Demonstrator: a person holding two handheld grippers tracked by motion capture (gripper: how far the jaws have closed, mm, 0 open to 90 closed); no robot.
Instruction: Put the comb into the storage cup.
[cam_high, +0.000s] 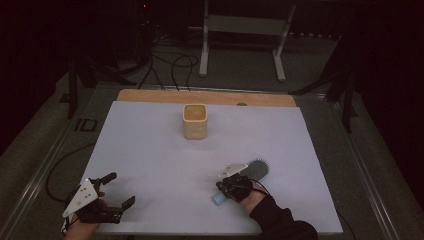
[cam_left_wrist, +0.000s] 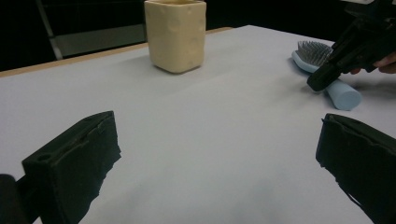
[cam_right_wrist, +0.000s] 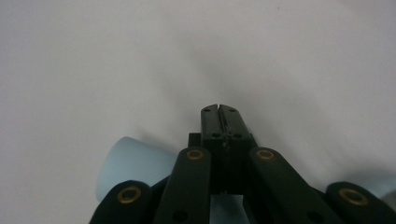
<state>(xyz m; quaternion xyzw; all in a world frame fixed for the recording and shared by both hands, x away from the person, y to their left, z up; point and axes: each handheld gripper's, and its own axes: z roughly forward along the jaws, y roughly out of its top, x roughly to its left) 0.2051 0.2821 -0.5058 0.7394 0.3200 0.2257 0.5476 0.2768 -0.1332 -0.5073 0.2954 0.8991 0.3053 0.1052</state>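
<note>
A light blue hairbrush (cam_high: 257, 169) with dark bristles lies flat on the white sheet at the near right, its handle end toward me. My right gripper (cam_high: 222, 187) hovers just over that handle, jaws shut together with nothing between their tips. In the right gripper view the closed gripper (cam_right_wrist: 219, 109) points down at the sheet and the brush handle (cam_right_wrist: 133, 163) lies under it. My left gripper (cam_high: 120, 189) rests at the near left, jaws wide open and empty. From the left gripper view I see its open gripper (cam_left_wrist: 219, 158), the brush (cam_left_wrist: 314, 53) and the right gripper's tip (cam_left_wrist: 320, 81).
A cream square cup (cam_high: 195, 121) stands upright at the back middle of the sheet, also in the left gripper view (cam_left_wrist: 176, 35). The white sheet (cam_high: 165, 160) covers a wooden tabletop (cam_high: 150, 95). Cables and a metal frame (cam_high: 240, 30) lie on the floor beyond.
</note>
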